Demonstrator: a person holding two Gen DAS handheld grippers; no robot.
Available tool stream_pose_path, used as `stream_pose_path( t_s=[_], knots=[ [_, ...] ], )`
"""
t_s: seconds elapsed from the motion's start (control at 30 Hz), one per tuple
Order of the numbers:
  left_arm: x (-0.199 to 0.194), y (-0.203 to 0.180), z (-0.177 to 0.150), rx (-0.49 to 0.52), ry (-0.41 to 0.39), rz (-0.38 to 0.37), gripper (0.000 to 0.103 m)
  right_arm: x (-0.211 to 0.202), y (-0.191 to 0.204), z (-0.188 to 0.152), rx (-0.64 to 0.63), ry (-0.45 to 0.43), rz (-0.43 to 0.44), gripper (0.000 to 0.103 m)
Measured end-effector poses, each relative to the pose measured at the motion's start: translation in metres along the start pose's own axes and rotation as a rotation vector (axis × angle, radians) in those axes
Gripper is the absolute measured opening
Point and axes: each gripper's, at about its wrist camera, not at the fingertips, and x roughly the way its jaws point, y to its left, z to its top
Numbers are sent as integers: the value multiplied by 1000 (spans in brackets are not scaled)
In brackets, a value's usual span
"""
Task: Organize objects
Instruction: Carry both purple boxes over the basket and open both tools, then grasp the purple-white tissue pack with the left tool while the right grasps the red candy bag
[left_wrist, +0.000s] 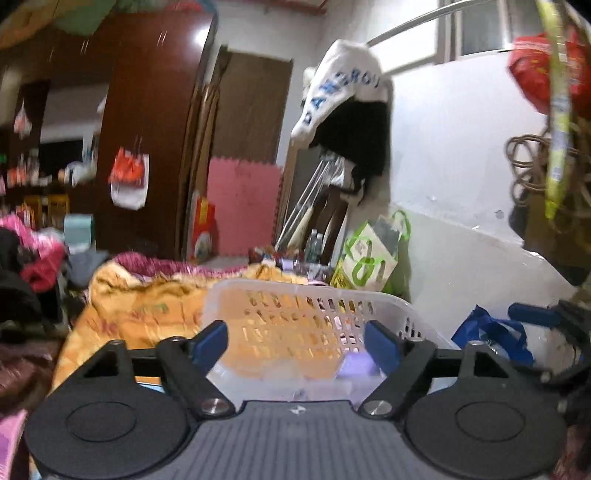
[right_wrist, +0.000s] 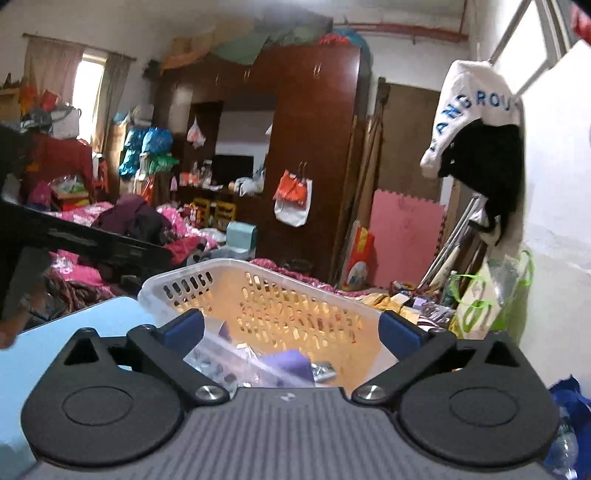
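Observation:
A white perforated plastic basket (left_wrist: 317, 295) (right_wrist: 207, 273) stands right in front of both grippers. It holds a purple item (right_wrist: 290, 363) (left_wrist: 354, 365), clear plastic bags (right_wrist: 218, 354) and small silvery pieces (right_wrist: 323, 369). My left gripper (left_wrist: 297, 341) is open and empty, its blue-padded fingers spread over the basket's near side. My right gripper (right_wrist: 291, 328) is open and empty, fingers spread above the basket's contents. The right gripper shows at the right edge of the left wrist view (left_wrist: 546, 317); the left one shows as a dark bar at the left of the right wrist view (right_wrist: 74, 240).
A light blue surface (right_wrist: 74, 328) lies left of the basket. An orange blanket (left_wrist: 140, 310) and piled clothes (right_wrist: 140, 221) cover the bed behind. A blue bag (left_wrist: 491, 332) and a green-and-white bag (left_wrist: 369, 258) stand by the white wall. A dark wardrobe (right_wrist: 314, 147) stands beyond.

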Motion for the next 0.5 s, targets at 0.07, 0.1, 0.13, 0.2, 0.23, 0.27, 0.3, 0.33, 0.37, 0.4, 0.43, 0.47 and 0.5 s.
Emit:
stream_pose_path(
  t_s=[0.07,0.1,0.13,0.2,0.23,0.27,0.3,0.33,0.37,0.4,0.43,0.47,0.5],
  knots=[
    [-13,-1,-12,51,22,18,90,-13,-4,-11,17,18,-22,103],
    [-23,-1,-25,77,31,19,90,-14,-9,-16,35,24,-27,103],
    [-32,-1,-37,95,39,22,90,-16,-13,-26,52,40,-24,103],
    [-48,4,-67,106,48,42,90,-16,-18,-48,83,104,-36,103],
    [-55,5,-81,119,62,51,90,-15,-20,-61,101,133,-43,103],
    [-61,7,-96,131,74,65,90,-12,-21,-70,116,159,-43,103],
    [-67,7,-107,141,85,76,90,-10,-22,-79,129,183,-43,103],
    [-71,8,-118,150,97,84,90,-7,-23,-88,146,204,-44,103],
    [-74,9,-125,153,106,87,90,-4,-24,-96,163,222,-41,103],
    [-77,10,-131,150,111,84,90,-2,-25,-102,178,236,-33,103],
    [-78,11,-132,143,111,78,90,-2,-26,-106,193,241,-27,103],
    [-77,12,-131,133,112,72,90,-3,-25,-109,206,240,-31,103],
    [-74,12,-130,125,120,66,90,-6,-22,-113,219,238,-45,103]
  ],
)
